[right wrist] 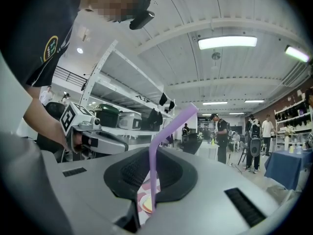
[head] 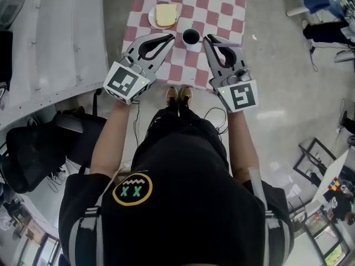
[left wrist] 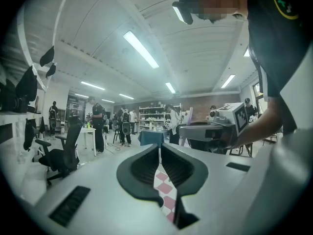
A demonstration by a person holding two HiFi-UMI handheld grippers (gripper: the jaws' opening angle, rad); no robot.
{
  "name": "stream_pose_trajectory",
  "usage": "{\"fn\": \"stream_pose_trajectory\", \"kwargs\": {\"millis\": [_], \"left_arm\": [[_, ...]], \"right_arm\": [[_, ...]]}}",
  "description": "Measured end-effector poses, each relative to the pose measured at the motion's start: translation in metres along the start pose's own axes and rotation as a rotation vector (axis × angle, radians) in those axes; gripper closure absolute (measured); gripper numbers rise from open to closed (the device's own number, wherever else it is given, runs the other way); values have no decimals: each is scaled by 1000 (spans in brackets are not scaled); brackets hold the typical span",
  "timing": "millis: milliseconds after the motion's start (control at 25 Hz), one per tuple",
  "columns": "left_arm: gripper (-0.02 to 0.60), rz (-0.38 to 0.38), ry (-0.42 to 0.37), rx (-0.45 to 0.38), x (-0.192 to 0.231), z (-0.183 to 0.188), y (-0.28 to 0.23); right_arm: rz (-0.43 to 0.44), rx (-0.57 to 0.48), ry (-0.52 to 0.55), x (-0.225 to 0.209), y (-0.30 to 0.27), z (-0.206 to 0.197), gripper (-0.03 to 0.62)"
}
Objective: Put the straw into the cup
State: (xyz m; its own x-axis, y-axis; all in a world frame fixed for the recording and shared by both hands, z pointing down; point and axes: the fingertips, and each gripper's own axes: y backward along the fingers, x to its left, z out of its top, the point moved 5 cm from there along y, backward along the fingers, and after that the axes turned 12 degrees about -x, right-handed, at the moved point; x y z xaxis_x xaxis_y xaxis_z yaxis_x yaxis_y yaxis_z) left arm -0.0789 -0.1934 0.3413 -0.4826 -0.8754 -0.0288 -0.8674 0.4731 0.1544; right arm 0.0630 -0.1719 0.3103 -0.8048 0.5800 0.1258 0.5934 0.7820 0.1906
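Checked-cloth table (head: 222, 4) sits at top centre of the head view, on a grey floor. Plate (head: 151, 19) with bread (head: 166, 14) lies at the table's upper left. Dark cup (head: 191, 36) stands below-right of it, between the two gripper tips. Left gripper (left wrist: 160, 150): jaws pressed together, nothing in them. Right gripper (right wrist: 152, 155): jaws clamped on the purple straw (right wrist: 153, 173). The straw stands upright and its top bends toward the upper right of the right gripper view. It is outside the cup.
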Motion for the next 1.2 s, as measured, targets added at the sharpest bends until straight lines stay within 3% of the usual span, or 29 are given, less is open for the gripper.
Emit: {"fn": "stream_pose_trajectory", "kwargs": {"millis": [1200], "left_arm": [[549,11,5,61,13,-53,-54]], "right_arm": [[30,0,-72,-39,-23,-68,548]]}}
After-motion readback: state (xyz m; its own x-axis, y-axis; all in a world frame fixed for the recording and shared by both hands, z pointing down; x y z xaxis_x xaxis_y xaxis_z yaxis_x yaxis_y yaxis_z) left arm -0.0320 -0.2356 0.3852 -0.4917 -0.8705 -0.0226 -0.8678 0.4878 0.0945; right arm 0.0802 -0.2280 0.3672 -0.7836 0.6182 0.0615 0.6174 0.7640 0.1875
